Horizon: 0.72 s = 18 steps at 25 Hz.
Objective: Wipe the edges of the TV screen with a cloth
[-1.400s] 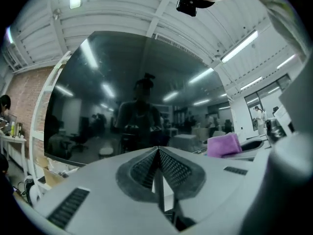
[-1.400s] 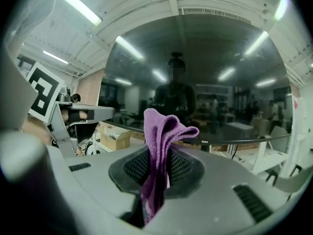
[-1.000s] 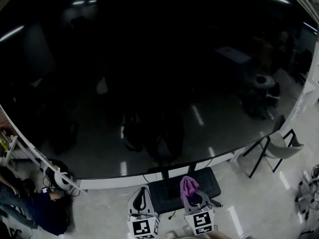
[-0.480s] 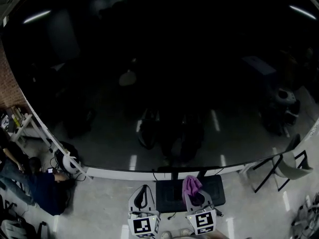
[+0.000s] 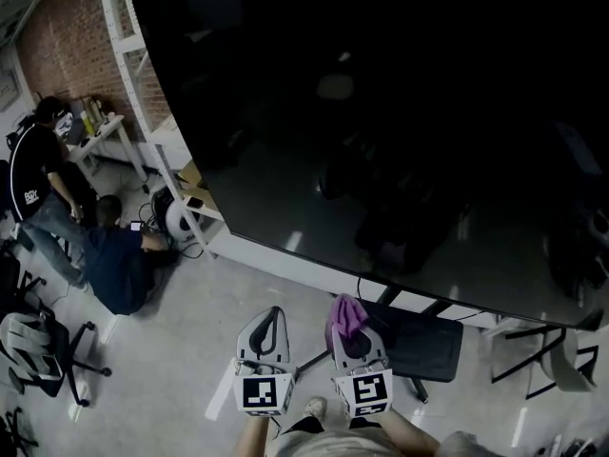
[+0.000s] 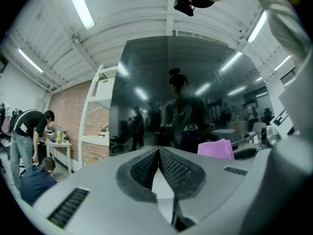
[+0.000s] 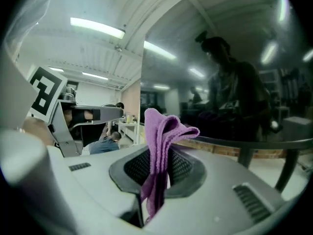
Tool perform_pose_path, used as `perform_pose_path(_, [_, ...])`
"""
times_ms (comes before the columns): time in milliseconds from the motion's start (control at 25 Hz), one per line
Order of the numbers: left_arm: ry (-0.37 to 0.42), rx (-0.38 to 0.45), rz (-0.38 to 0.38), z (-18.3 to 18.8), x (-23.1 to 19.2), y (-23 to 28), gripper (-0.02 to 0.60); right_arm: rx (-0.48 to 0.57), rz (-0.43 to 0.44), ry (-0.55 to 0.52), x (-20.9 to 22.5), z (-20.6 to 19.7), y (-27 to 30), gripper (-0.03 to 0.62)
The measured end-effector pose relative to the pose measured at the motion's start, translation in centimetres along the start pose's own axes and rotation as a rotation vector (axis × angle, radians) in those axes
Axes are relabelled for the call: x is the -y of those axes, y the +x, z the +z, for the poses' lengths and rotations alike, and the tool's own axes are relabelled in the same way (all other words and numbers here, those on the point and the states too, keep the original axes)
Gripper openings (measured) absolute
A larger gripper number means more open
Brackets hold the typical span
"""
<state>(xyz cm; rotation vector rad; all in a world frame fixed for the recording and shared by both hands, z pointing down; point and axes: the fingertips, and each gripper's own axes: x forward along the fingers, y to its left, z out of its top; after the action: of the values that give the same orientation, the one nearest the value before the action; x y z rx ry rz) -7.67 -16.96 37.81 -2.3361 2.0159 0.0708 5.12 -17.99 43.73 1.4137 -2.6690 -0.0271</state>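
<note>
A large black TV screen (image 5: pixel 409 112) fills the upper right of the head view; its left edge (image 5: pixel 171 122) and bottom edge slant across the frame. It stands dark and reflective ahead in the left gripper view (image 6: pixel 166 92) and the right gripper view (image 7: pixel 230 82). My right gripper (image 5: pixel 349 329) is shut on a purple cloth (image 5: pixel 344 317), whose folds stick up between the jaws (image 7: pixel 161 146). My left gripper (image 5: pixel 269 331) is shut with nothing in it (image 6: pixel 158 153). Both grippers hang low, short of the screen's bottom edge.
A black stand base (image 5: pixel 419 336) sits on the floor under the screen. White shelving (image 5: pixel 143 55) runs beside the screen's left edge. Two people (image 5: pixel 114 255) are at the left by a small table, with a brick wall (image 5: pixel 67 36) behind. Office chairs (image 5: pixel 38 346) stand at lower left.
The head view has swung left: the screen has slid to the upper right, and its left edge, the shelving and the brick wall have come into view. The grippers keep their hold.
</note>
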Motion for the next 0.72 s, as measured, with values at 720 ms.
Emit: perform_pose_path(720, [0.058,-0.046,0.313,-7.6,-18.9,-1.3,0.015,-0.001,0.104,0.133,-13.1,-3.3,28.0,0.054])
